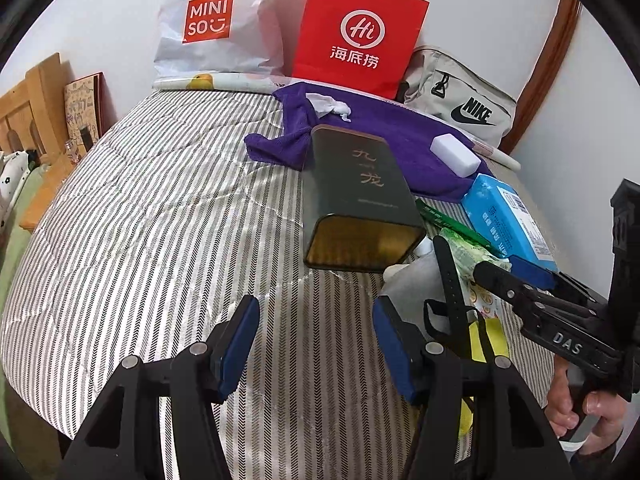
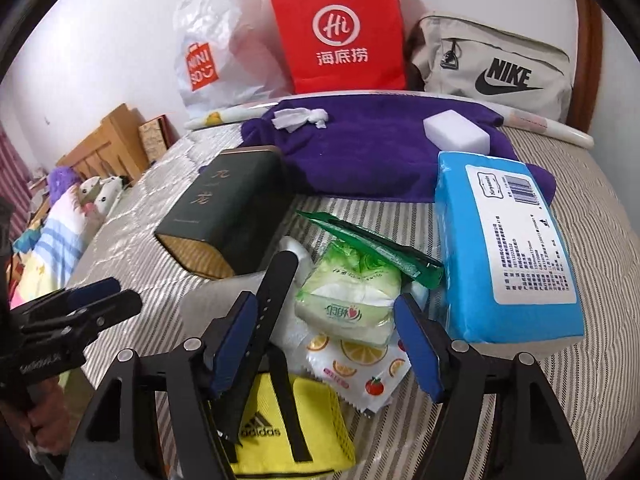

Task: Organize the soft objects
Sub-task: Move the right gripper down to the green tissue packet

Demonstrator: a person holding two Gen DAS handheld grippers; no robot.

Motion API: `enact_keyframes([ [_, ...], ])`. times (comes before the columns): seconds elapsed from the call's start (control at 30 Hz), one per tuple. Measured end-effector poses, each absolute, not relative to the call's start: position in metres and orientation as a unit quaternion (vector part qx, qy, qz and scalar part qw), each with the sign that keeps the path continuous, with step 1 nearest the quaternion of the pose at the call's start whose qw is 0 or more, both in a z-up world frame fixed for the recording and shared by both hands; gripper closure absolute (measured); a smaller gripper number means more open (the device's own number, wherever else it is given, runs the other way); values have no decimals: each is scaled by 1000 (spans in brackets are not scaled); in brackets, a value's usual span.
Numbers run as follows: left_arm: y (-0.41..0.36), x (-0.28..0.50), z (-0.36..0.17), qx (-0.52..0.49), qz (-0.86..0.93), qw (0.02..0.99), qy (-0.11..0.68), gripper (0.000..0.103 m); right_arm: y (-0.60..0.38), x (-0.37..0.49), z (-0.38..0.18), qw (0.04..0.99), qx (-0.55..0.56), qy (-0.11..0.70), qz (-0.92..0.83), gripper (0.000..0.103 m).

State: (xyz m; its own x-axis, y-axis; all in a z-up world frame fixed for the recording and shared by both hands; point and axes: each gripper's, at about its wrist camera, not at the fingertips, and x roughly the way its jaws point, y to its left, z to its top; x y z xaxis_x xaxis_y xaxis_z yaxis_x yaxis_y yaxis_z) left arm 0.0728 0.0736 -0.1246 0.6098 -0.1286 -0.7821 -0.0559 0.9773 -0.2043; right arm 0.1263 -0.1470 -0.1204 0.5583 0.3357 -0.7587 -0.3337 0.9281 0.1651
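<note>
Left half of the bed (image 1: 140, 208) is bare striped cover, open passage for me up to the white Miniso bag (image 1: 212, 24) at the far edge. My left gripper (image 1: 316, 344) hangs over it, jaws apart, nothing between. Dark tin (image 1: 356, 196) lies mid-bed, blocking the way rightward. Right side crowded: purple towel (image 2: 360, 152), blue tissue pack (image 2: 504, 248), green tissue packet (image 2: 352, 300), yellow Adidas bag (image 2: 288, 428), touching or overlapping. My right gripper (image 2: 324, 344) straddles that pile, jaws apart.
</note>
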Motion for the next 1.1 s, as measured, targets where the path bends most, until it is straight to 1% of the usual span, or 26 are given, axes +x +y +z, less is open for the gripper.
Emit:
enact_keyframes([
  [0.07, 74, 73, -126, -106, -22, 890, 442, 46, -143, 129, -125, 882, -13, 436, 178, 35],
  [0.13, 74, 74, -127, -107, -24, 890, 443, 46, -143, 132, -131, 877, -15, 447, 175, 50],
  [0.17, 73, 74, -128, -107, -24, 889, 444, 46, -143, 134, -134, 873, -11, 453, 177, 52],
  [0.27, 72, 74, -128, -105, -25, 889, 445, 46, -151, 137, -136, 873, 12, 451, 186, 54],
  [0.37, 69, 74, -127, -101, -25, 890, 444, 46, -154, 133, -130, 875, 16, 441, 199, 62],
  [0.8, 37, 64, -109, -84, -54, 895, 434, 46, -177, 88, -96, 878, 12, 402, 260, 64],
  [0.97, 20, 62, -107, -87, -77, 892, 436, 46, -197, 72, -94, 878, 6, 400, 263, 64],
  [1.1, -1, 63, -106, -69, -92, 894, 433, 46, -216, 56, -94, 879, -3, 396, 266, 64],
])
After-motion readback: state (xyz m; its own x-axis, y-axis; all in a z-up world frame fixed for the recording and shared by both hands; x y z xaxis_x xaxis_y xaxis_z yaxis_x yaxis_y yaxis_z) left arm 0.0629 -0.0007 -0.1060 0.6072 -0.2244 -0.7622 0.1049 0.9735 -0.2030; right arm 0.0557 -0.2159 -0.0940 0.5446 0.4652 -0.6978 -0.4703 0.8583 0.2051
